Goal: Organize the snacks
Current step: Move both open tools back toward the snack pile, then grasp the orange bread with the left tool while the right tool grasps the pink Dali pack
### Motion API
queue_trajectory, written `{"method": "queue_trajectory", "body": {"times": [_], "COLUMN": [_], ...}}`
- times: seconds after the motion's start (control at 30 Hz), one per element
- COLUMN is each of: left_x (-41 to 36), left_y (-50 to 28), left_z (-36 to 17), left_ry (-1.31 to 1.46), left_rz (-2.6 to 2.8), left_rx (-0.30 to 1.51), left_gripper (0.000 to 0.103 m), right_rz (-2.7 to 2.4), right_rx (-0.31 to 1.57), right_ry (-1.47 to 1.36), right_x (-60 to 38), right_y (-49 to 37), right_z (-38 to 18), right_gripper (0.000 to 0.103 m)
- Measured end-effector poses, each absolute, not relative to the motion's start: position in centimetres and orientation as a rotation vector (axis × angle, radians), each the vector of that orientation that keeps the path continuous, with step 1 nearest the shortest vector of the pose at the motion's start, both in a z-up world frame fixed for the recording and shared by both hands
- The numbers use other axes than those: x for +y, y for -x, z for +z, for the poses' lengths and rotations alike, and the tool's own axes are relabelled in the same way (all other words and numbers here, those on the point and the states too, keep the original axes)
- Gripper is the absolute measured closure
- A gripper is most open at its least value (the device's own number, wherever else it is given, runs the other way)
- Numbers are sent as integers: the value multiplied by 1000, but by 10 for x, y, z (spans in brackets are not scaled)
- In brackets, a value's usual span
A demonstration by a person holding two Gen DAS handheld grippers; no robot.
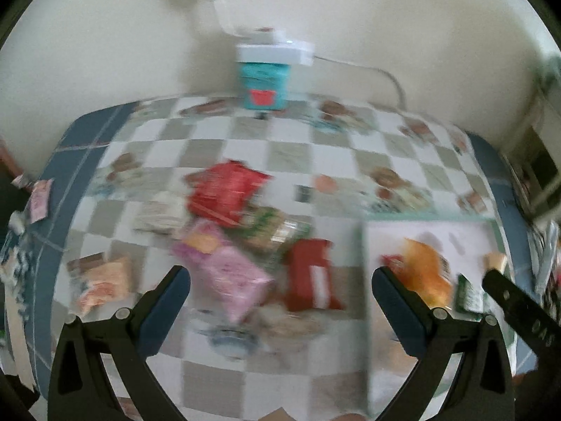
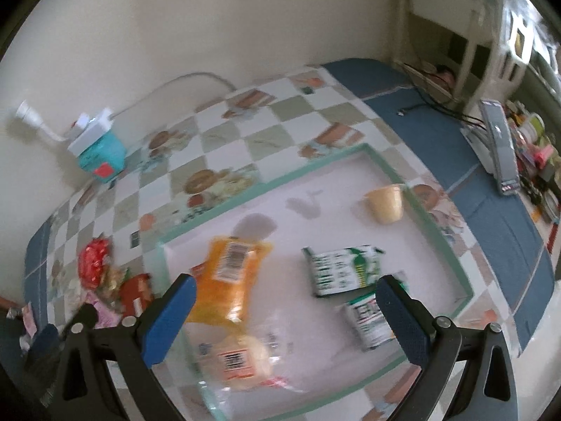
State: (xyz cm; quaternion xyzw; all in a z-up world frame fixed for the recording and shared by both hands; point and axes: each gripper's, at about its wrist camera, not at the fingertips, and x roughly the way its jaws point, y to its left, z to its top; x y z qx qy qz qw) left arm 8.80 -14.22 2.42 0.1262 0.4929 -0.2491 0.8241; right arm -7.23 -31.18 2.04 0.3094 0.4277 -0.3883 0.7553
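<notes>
Both grippers, left (image 1: 280, 291) and right (image 2: 285, 296), hover above snacks (jaws wide).

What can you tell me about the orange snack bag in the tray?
The orange snack bag is a shiny, crinkly plastic pouch, puffy in the middle. It lies flat with its back up, showing a white label with a black barcode. It rests on the pale floor of the clear tray, near the tray's left wall. Its lower end overlaps a clear-wrapped snack. The right claw hovers open above it, not touching.
</notes>
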Motion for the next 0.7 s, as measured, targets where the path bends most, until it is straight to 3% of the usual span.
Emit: {"method": "queue_trajectory", "body": {"times": [0.43,0.7], "left_x": [8,48], "left_y": [-173,-201], "left_z": [24,-10], "left_ry": [-91,32], "left_rz": [-251,-216], "left_rx": [1068,1174], "left_gripper": [0,0], "right_rz": [-657,-495], "right_rx": [943,987], "right_ry": [-514,-436], "right_x": [-225,-174], "right_y": [-13,-68], "right_z": [28,11], "right_gripper": [0,0]}}
